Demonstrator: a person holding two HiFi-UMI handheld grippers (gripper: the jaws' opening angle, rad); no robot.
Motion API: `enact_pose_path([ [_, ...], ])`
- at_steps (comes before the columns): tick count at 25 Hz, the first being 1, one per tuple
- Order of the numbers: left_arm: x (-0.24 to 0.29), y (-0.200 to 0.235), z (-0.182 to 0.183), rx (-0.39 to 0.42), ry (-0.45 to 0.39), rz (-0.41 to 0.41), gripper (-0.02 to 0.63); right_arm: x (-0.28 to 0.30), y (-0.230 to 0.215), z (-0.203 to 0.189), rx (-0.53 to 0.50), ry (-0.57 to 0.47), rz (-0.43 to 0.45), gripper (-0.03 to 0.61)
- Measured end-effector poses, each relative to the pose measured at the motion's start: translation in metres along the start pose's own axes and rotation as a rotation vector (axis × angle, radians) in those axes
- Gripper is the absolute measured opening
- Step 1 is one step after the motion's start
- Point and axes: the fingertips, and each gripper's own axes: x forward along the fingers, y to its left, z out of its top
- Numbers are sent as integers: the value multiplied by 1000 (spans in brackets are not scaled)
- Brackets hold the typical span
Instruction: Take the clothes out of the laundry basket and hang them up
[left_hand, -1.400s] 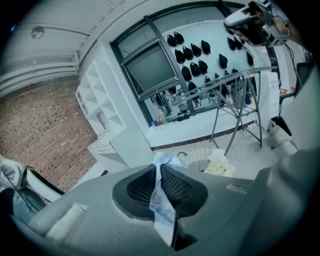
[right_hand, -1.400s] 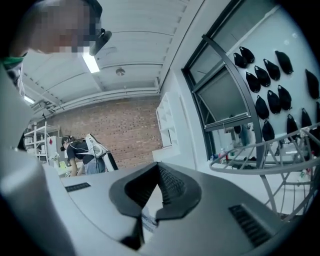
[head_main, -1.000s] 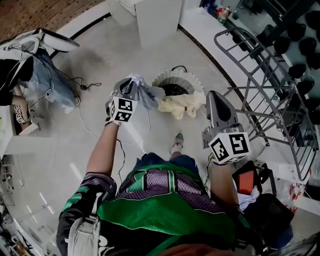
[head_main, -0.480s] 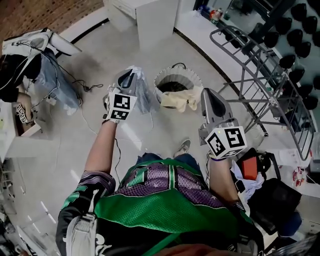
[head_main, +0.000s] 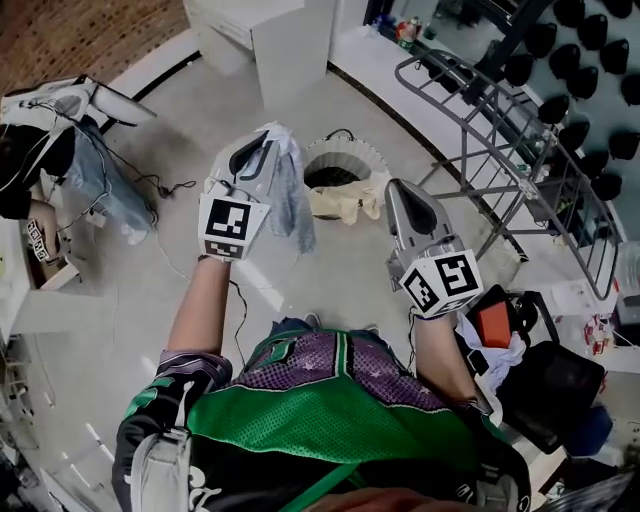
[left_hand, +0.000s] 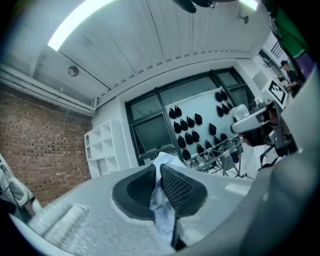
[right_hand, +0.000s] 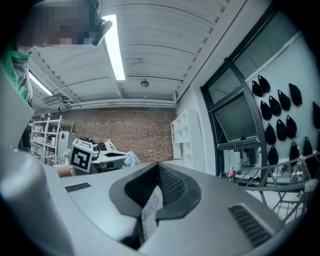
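Pale grey garment (head_main: 289, 200) is clamped in closed left gripper (head_main: 266, 145) and held up left of laundry basket (head_main: 345, 148). Right gripper (head_main: 397, 188) is fully closed, nothing gripped. Cream cloth (head_main: 335, 203) is draped over basket rim.

No lettering I can read.
I see only square coded markers on the left gripper's cube (head_main: 227, 222) and the right gripper's cube (head_main: 443, 285).

Pale glossy floor (head_main: 110, 330); white cabinet (head_main: 285, 40) at top centre of head view. Right gripper view: brick wall (right_hand: 125, 136) centre, white cubby shelving (right_hand: 186, 135), dark-framed window (right_hand: 235, 117), strip light (right_hand: 115, 47) lit on ceiling.
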Motion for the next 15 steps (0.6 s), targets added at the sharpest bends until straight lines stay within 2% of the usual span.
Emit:
enact_pose_path([
  [3, 7, -17, 35, -39, -59, -15, 41, -22, -18, 4, 14, -19, -23, 0],
  [9, 35, -70, 113, -114, -190, -76, 41, -87, -72, 13, 24, -61, -121, 0],
  [15, 71, -133, 182, -123, -283, -204, 41, -144, -122, 23, 23, -101, -229, 3],
])
